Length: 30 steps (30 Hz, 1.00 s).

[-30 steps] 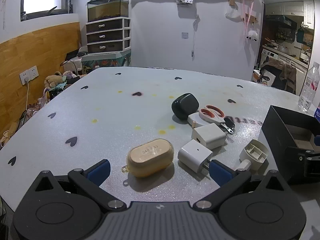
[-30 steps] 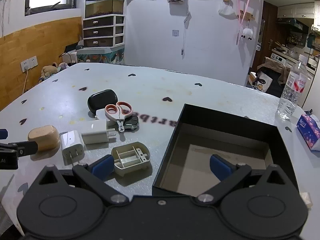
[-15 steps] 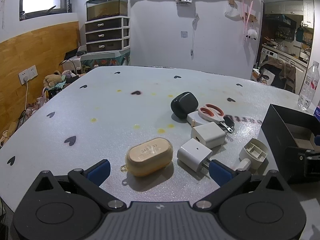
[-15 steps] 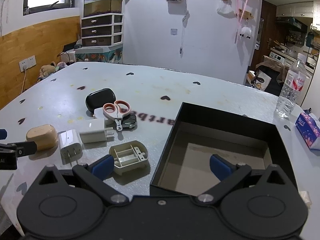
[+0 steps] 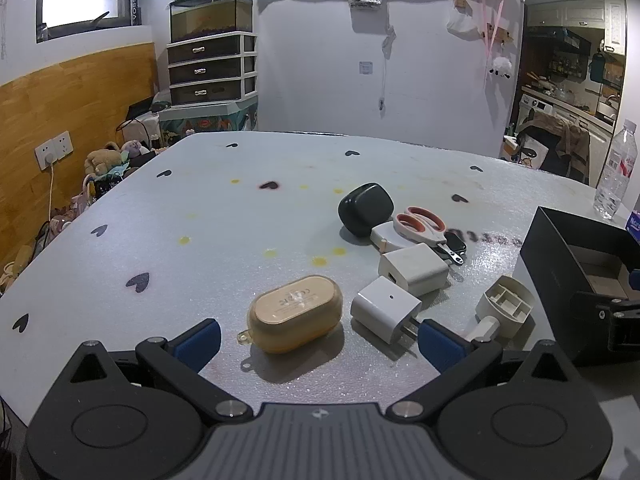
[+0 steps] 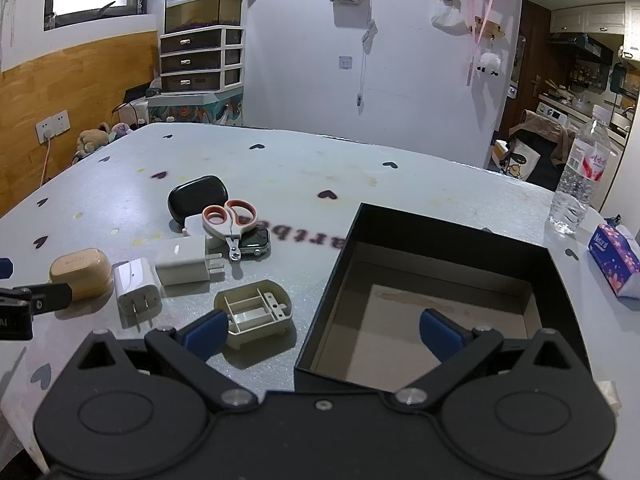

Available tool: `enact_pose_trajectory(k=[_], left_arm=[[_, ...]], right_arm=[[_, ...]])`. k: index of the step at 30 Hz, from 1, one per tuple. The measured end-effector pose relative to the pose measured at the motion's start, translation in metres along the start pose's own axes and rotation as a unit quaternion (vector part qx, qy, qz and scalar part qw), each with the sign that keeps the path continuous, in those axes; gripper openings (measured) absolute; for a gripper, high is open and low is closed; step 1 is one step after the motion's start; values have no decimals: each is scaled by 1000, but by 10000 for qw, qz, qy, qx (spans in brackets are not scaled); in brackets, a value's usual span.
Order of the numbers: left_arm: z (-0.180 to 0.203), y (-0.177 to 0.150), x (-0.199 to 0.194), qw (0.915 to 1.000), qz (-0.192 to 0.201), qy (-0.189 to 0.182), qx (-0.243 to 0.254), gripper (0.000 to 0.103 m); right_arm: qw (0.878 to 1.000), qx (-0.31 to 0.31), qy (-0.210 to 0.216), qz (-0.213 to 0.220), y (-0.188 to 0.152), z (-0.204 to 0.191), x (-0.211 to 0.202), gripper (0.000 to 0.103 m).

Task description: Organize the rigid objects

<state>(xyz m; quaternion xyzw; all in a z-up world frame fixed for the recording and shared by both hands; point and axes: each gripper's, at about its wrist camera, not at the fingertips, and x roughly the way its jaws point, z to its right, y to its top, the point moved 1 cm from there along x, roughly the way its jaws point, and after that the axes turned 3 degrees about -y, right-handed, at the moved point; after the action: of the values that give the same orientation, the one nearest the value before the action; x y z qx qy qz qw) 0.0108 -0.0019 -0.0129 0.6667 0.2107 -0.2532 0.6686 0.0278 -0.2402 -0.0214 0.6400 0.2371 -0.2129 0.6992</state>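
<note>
Between the fingers, a tan oval case (image 5: 295, 313) is seen in smooth matt plastic. Beside the right finger, two white charger cubes (image 5: 386, 309) are finished in satin plastic. The grey heart-printed tabletop (image 5: 200, 216) is given a grainy, glittering finish.

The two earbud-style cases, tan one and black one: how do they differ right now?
The tan rounded case lies flat, printed side up, alone at the left end of the group, between the left gripper's open fingers. The glossy black rounded case sits farther back, tilted, against a small white item under the orange-handled scissors. Both are closed, pill-shaped and outside the black box.
</note>
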Motion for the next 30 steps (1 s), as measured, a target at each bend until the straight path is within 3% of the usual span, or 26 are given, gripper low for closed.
enact_pose_trajectory(k=[30], left_arm=[[10,-6,9,10000,-38,-19,30,103]], right_arm=[[10000,-15,-44,-78,-1,-2,2,103]])
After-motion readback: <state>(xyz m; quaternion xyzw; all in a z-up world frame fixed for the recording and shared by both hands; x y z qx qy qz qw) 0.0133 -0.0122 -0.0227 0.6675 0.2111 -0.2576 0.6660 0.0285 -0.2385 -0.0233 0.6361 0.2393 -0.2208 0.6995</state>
